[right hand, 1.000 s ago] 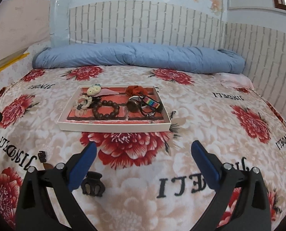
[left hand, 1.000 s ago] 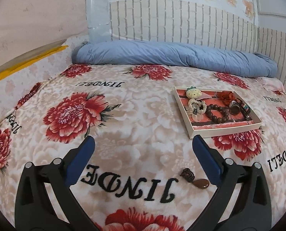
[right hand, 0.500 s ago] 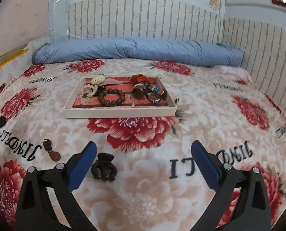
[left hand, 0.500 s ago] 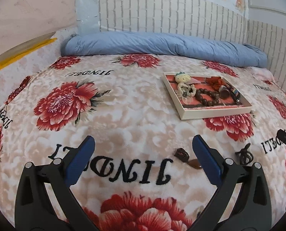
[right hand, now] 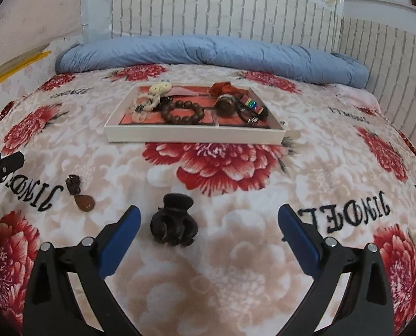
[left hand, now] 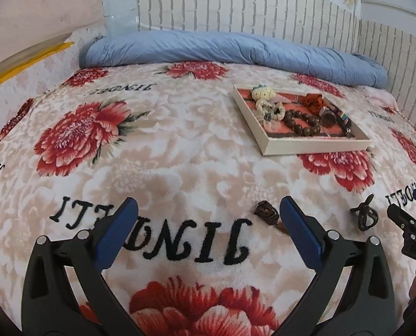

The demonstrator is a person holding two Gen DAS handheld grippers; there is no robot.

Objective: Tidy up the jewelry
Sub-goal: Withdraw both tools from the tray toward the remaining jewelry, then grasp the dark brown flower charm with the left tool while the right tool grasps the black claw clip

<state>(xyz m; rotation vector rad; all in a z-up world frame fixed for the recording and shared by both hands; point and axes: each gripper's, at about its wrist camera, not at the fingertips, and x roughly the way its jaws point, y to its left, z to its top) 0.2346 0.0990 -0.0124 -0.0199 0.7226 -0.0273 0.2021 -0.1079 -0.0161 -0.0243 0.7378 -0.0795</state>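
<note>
One tray [right hand: 194, 135], one bead bracelet [right hand: 183, 112], one hair clip [right hand: 173, 224], one pendant [right hand: 80, 193], two claws

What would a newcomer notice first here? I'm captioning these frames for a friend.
Probably the white tray crammed with beads and trinkets, mid-bed on the loud red-flowered blanket. Next, the dark hair claw lying just ahead of the open right gripper, and a small brown pendant to its left.

- The dark brown plastic claw hair clip [right hand: 173, 221], earlier behind the right gripper's [right hand: 208, 228] left finger, now lies between its spread fingers.
- The brown teardrop pendant [left hand: 268, 215] now sits partly behind the left gripper's [left hand: 208, 219] right finger.
</note>
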